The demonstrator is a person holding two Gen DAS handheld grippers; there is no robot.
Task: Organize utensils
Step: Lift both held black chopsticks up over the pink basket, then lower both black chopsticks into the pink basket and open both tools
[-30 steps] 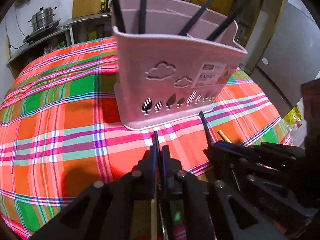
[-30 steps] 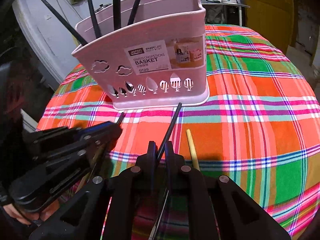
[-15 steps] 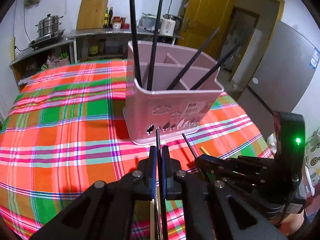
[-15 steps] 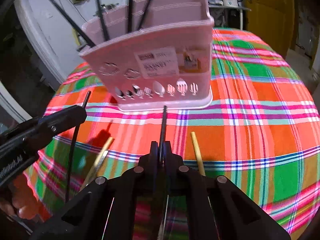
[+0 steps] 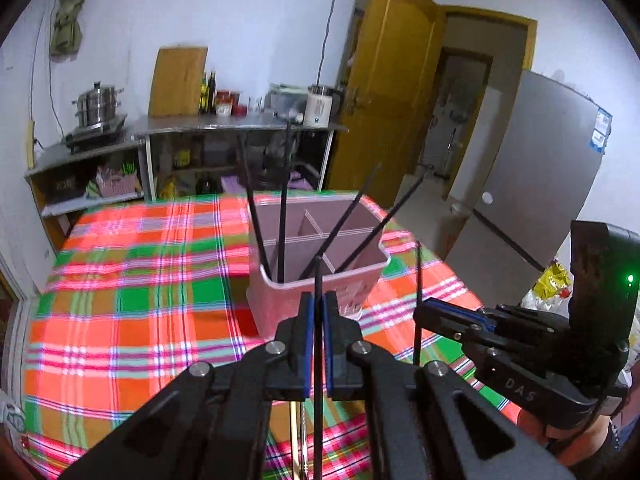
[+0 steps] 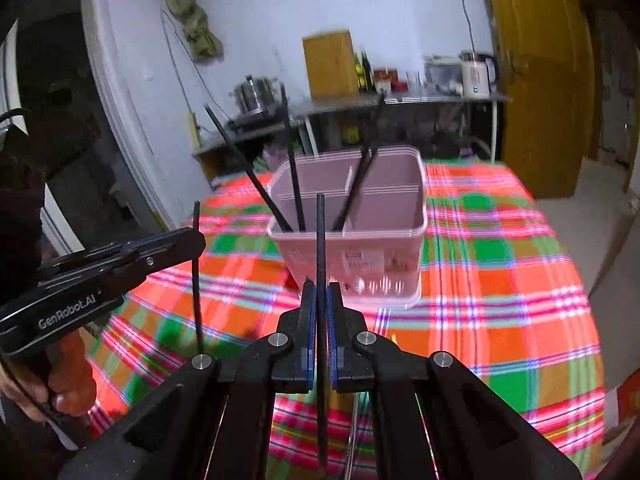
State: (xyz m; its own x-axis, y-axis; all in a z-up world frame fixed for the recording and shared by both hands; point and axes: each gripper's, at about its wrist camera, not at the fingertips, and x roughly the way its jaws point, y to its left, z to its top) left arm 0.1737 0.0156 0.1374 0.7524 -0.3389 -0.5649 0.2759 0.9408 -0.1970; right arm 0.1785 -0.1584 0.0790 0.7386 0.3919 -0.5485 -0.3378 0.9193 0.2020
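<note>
Midway through sorting: the pink divided chopstick basket (image 6: 352, 240) stands upright on the plaid-covered bench (image 6: 500, 272) and already holds four black chopsticks (image 5: 282, 204), two leaning in each of two front compartments; the rest of its cells appear unfilled. Left tongs (image 5: 316, 322) are clamped on one upright black chopstick (image 5: 317, 276), held above the bench just short of the basket. Right tongs (image 6: 320, 312) are clamped on a second upright black chopstick (image 6: 320, 240), likewise short of the rim. Count: one basket, four chopsticks stowed, two in hand, six black in all. Judged remaining: both held sticks must be lowered into a compartment. Pale sticks glimpsed beneath the tongs are too hidden to count.
</note>
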